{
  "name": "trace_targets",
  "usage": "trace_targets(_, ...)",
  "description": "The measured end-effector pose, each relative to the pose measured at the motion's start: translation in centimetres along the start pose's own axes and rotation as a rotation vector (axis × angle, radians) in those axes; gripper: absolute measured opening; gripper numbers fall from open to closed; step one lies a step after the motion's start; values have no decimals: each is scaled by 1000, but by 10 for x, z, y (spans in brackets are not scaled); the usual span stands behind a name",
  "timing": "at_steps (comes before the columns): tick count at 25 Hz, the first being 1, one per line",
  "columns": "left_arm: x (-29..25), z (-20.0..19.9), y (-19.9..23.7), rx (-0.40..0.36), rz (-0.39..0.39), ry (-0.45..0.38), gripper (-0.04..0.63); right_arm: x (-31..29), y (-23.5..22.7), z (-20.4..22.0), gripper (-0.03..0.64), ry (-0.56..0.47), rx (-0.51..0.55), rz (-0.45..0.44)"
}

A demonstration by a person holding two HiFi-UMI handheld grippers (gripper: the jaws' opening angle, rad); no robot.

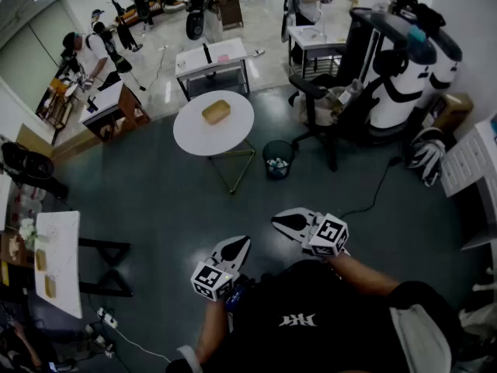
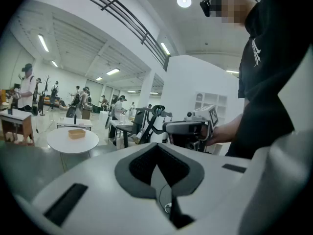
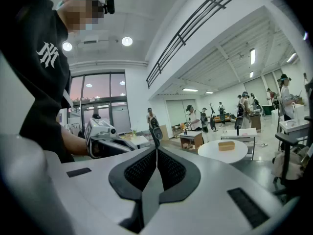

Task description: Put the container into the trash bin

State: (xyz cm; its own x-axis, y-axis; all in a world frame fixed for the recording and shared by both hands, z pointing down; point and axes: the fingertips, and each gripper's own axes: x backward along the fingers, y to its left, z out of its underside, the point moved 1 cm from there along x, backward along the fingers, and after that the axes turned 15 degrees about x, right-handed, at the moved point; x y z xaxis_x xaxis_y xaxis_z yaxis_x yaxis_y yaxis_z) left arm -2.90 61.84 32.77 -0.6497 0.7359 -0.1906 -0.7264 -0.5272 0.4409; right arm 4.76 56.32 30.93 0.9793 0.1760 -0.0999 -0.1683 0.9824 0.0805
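Note:
The tan container (image 1: 216, 112) lies on a round white table (image 1: 194, 134) across the grey floor, far ahead of both grippers. It also shows small in the left gripper view, container (image 2: 77, 133), and in the right gripper view, container (image 3: 226, 145). A black mesh trash bin (image 1: 277, 158) stands on the floor just right of that table. My left gripper (image 1: 241, 242) and right gripper (image 1: 277, 221) are held close to my body, side by side. Both are shut and hold nothing; their pads meet in the left gripper (image 2: 157, 148) and the right gripper (image 3: 156, 150).
A black office chair (image 1: 317, 99) and white machines (image 1: 400, 84) stand at the right behind the bin. A cable (image 1: 378, 183) runs over the floor. A white side table (image 1: 56, 263) stands at the left. Desks and several people fill the back of the room.

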Motion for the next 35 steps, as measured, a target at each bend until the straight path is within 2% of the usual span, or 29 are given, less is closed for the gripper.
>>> trace_targets(3,6,-13,-8,30,-25,-9,3,3,-1,-5,38,-11,6,-2)
trace_targets(5,3,-18,-19,35,-12,-13,3,10,-5,-15,38,-19,36,-2)
trace_targets(8,-13,-17,-33,-5,-1,34,3,22,-13,-18,38,-11,43,19)
trace_targets(12,-32,-31,-54,-42,37,22,3,35,-19,-9,40,37,36,25)
trace_targets(16,-48,-25,-55,17,26,16,3,53,-23,-14,40,-29,44,18)
trace_targets(20,-62,-18,-65,28,24,18,3,70,-23,-1,40,-47,13,-53)
trace_targets(24,-67,-2,-69,58,-16,29,3,87,-23,23,40,-25,-11,-72)
trace_targets(35,-59,12,-60,109,-110,55,3,76,-29,37,40,-41,-66,-138)
